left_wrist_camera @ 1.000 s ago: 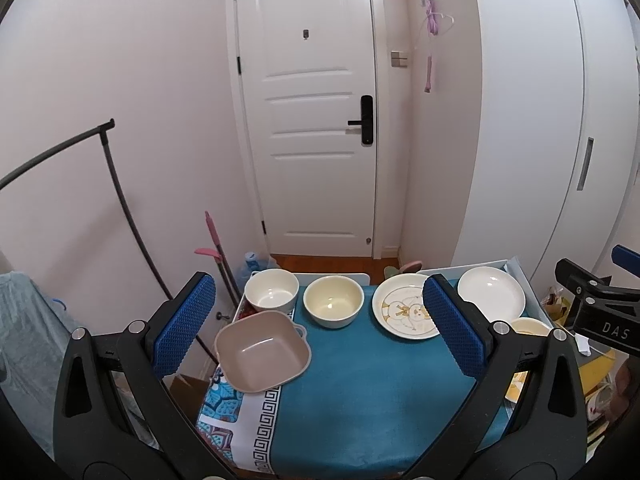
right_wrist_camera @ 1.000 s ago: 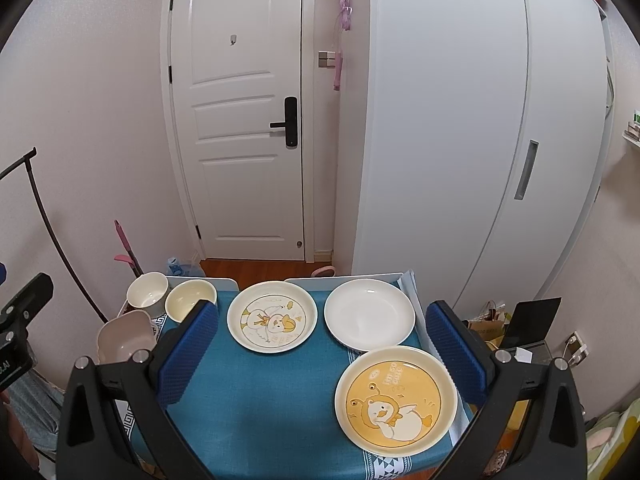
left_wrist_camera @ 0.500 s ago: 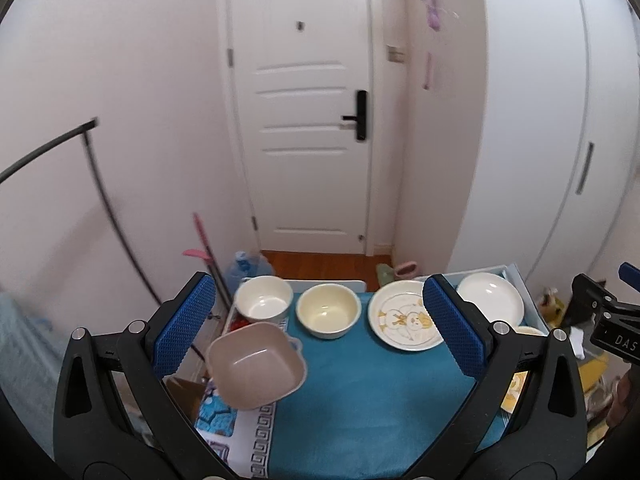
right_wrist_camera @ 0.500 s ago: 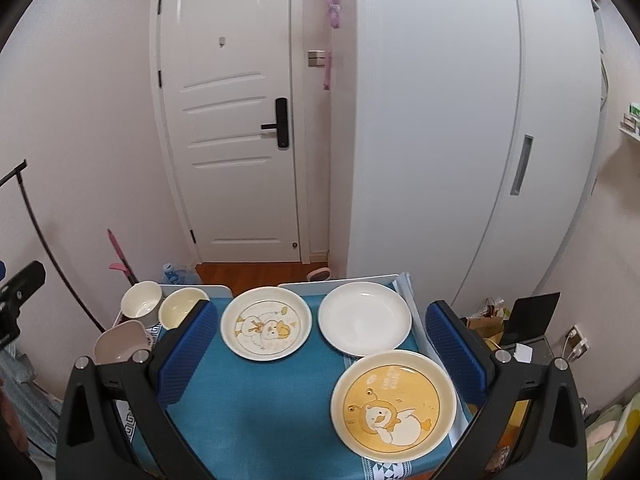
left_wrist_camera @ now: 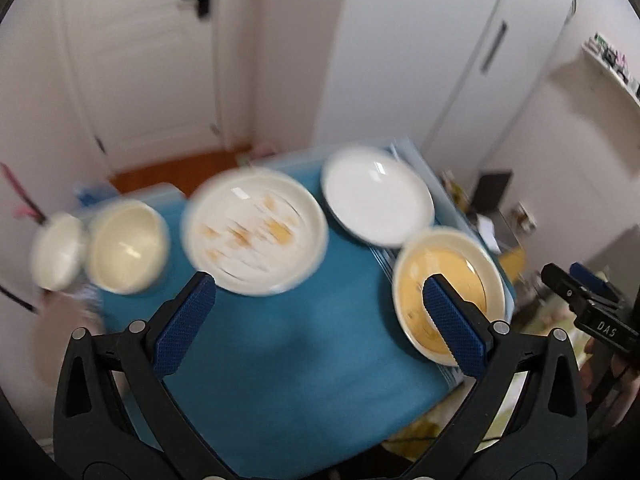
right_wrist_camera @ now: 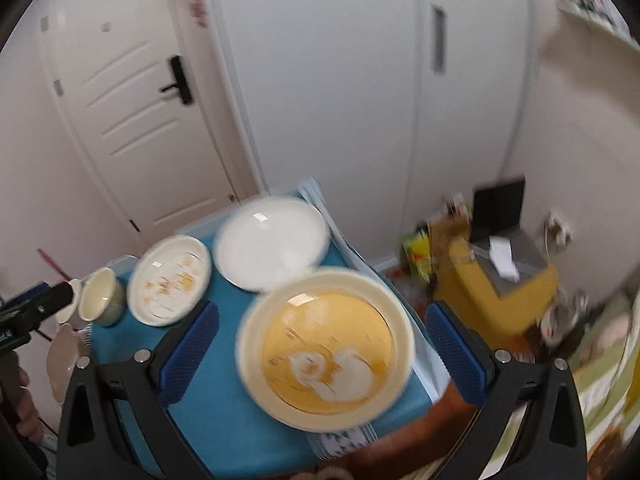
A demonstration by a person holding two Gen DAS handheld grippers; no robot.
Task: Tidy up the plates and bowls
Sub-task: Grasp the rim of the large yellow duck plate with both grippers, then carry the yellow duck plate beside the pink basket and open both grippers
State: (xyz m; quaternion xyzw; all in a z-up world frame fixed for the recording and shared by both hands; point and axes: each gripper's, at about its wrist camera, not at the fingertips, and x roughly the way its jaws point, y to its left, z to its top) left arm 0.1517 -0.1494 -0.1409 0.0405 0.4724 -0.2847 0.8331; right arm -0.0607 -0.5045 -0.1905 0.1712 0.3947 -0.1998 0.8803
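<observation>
Both views are blurred by motion. On the blue-clothed table (left_wrist_camera: 280,360) lie a cartoon plate (left_wrist_camera: 256,232), a plain white plate (left_wrist_camera: 378,196) and a yellow cartoon plate (left_wrist_camera: 448,280). Two bowls stand at the left: a cream one (left_wrist_camera: 126,248) and a white one (left_wrist_camera: 58,252). My left gripper (left_wrist_camera: 318,324) is open and empty above the table's middle. My right gripper (right_wrist_camera: 322,344) is open and empty, with the yellow plate (right_wrist_camera: 326,344) seen between its fingers, below it. The white plate (right_wrist_camera: 272,240) and the cartoon plate (right_wrist_camera: 172,280) lie behind.
A beige square dish (right_wrist_camera: 64,356) sits at the table's left edge. A white door (right_wrist_camera: 132,120) and wardrobe (right_wrist_camera: 360,80) stand behind. A yellow and grey box (right_wrist_camera: 504,292) and clutter sit on the floor to the right of the table.
Both grippers have swung right and tilted down toward the table. The left one now looks over the plates instead of the bowls. The right one has closed in over the yellow plate.
</observation>
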